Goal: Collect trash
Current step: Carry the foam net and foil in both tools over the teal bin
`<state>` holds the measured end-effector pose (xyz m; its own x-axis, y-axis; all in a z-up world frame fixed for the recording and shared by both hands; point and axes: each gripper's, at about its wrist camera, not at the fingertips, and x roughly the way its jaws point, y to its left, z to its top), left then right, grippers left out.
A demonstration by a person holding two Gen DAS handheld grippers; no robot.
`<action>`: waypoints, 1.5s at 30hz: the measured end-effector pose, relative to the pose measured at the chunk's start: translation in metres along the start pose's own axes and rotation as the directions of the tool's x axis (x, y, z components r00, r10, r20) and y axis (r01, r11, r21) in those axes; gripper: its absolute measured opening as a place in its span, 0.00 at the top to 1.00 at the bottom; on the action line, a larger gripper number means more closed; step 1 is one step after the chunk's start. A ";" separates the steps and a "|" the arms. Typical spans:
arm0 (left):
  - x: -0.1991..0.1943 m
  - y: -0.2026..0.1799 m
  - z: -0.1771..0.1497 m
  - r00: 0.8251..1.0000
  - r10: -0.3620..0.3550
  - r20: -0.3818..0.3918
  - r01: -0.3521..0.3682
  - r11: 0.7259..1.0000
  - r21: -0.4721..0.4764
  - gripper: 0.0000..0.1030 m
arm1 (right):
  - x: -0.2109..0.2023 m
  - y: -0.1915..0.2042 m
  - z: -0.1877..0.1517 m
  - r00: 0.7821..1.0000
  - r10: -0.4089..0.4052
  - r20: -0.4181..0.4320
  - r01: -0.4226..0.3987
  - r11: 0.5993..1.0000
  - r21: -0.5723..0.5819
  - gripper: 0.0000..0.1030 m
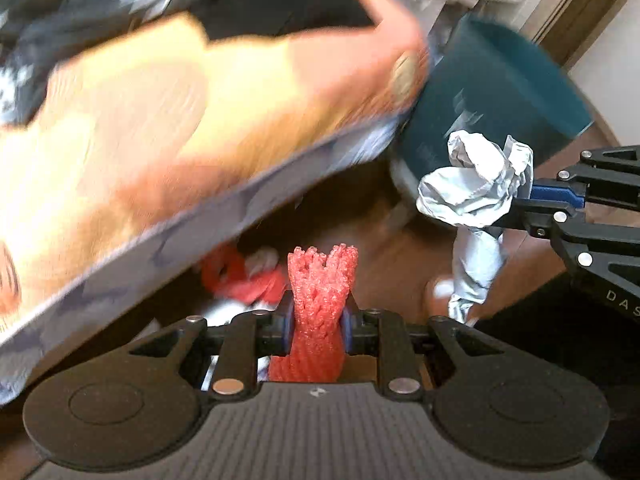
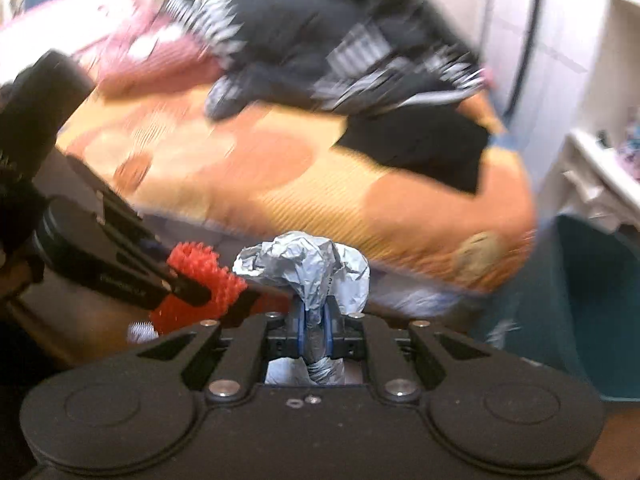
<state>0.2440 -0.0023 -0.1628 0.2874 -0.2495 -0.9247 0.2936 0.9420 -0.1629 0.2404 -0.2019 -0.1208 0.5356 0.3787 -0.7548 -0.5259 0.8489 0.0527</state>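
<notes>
Red foam netting (image 1: 318, 312) is pinched in the closed left tongs (image 1: 318, 320) and crumpled silver wrapper (image 2: 308, 276) in the closed right tongs (image 2: 316, 330), both carried beside the bed (image 1: 160, 120); next, I judge, comes release over the teal bin (image 1: 492, 92).

My left tongs (image 1: 318, 320), black with blue pads, pinch a red foam net (image 1: 320, 292). My right tongs (image 2: 316, 330), same colours, pinch a crumpled silver-grey wrapper (image 2: 308, 268). Ahead of both tongs I see a bed cover (image 2: 280, 184) in orange and yellow patches, dark clothing with white stripes (image 2: 340, 48) on it, and right of them a teal bin (image 1: 500, 88).
</notes>
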 end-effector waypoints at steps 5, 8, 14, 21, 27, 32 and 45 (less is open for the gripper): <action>-0.030 -0.062 0.043 0.997 0.017 0.073 -0.018 1.000 0.019 0.79 | -0.053 -0.058 0.011 0.990 -0.090 0.110 0.084 0.994 0.063 0.91; -0.035 -0.098 0.071 0.994 0.026 0.102 -0.032 0.998 0.056 0.79 | -0.075 -0.096 0.011 0.976 -0.156 0.150 0.140 0.984 0.109 0.91; -0.029 -0.160 0.133 0.990 0.000 0.144 -0.010 0.998 0.069 0.79 | -0.094 -0.173 0.004 0.947 -0.270 0.174 0.227 0.945 0.235 0.91; -0.003 -0.225 0.192 0.989 -0.032 0.147 0.017 0.995 0.101 0.79 | -0.084 -0.237 -0.019 0.947 -0.303 0.109 0.252 0.908 0.335 0.91; 0.042 -0.257 0.220 0.993 -0.034 0.109 0.023 0.994 0.105 0.79 | -0.058 -0.263 -0.042 0.952 -0.305 0.033 0.275 0.895 0.350 0.91; 0.082 -0.270 0.228 0.998 -0.021 0.053 0.016 0.996 0.092 0.79 | -0.039 -0.276 -0.059 0.957 -0.289 -0.013 0.273 0.887 0.372 0.90; 0.139 -0.278 0.223 0.999 0.018 -0.032 -0.014 0.993 0.113 0.75 | -0.017 -0.276 -0.080 0.963 -0.255 -0.083 0.268 0.899 0.346 0.81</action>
<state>0.4054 -0.3493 -0.1695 0.2632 -0.2256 -0.9380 0.3909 0.9138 -0.1101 0.3233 -0.4721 -0.1747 0.5950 0.1178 -0.7951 -0.1010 0.9923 0.0715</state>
